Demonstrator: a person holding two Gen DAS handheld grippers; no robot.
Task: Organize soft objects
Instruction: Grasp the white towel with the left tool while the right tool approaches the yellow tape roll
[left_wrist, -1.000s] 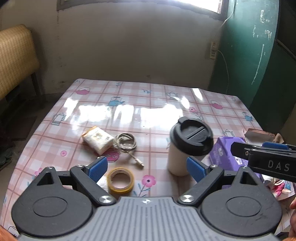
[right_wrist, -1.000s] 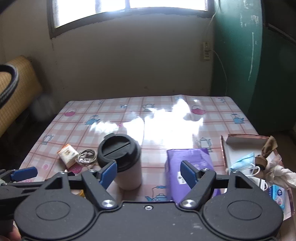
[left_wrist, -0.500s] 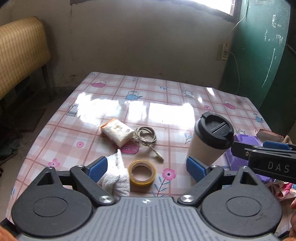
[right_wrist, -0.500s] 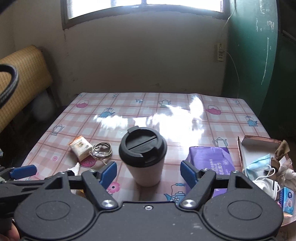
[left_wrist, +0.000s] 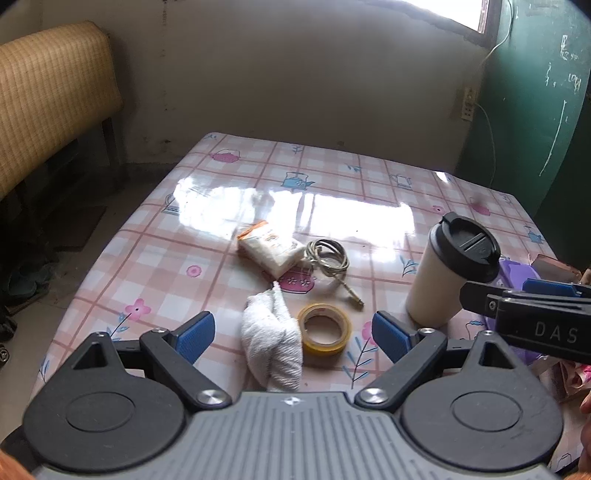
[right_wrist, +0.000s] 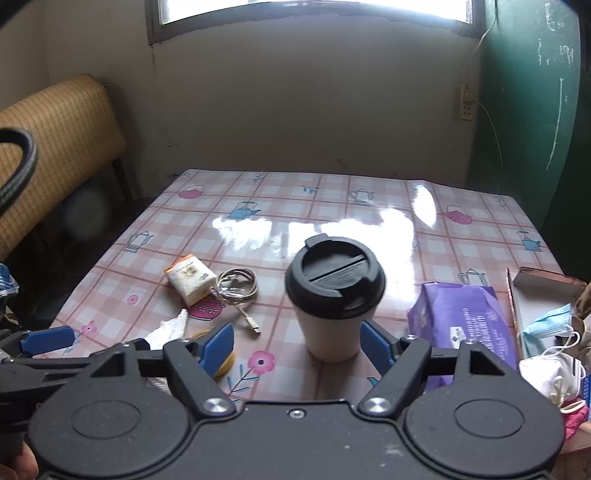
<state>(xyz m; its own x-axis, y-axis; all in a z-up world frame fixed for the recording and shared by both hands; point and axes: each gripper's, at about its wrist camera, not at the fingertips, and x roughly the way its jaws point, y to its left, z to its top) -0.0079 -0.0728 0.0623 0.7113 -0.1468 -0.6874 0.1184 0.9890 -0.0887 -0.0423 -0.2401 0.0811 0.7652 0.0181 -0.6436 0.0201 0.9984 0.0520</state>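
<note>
On the checked surface (left_wrist: 177, 266), the white cloth (left_wrist: 271, 332) lies between the left gripper (left_wrist: 291, 330)'s empty, wide-apart jaws, likely the intended pick; the right gripper (right_wrist: 297, 345) gapes around the cup (right_wrist: 334, 295), untouched

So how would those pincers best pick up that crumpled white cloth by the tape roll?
Probably from above, pinching the white cloth across its bulging middle. It lies limp and bunched on the table, and the open left gripper already straddles it. The tape roll sits close beside.

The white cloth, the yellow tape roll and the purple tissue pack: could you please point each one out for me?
white cloth (left_wrist: 271, 339), left wrist view, middle of the bundle.
yellow tape roll (left_wrist: 325, 345), left wrist view, near outer wall.
purple tissue pack (right_wrist: 465, 317), right wrist view, top face.
</note>
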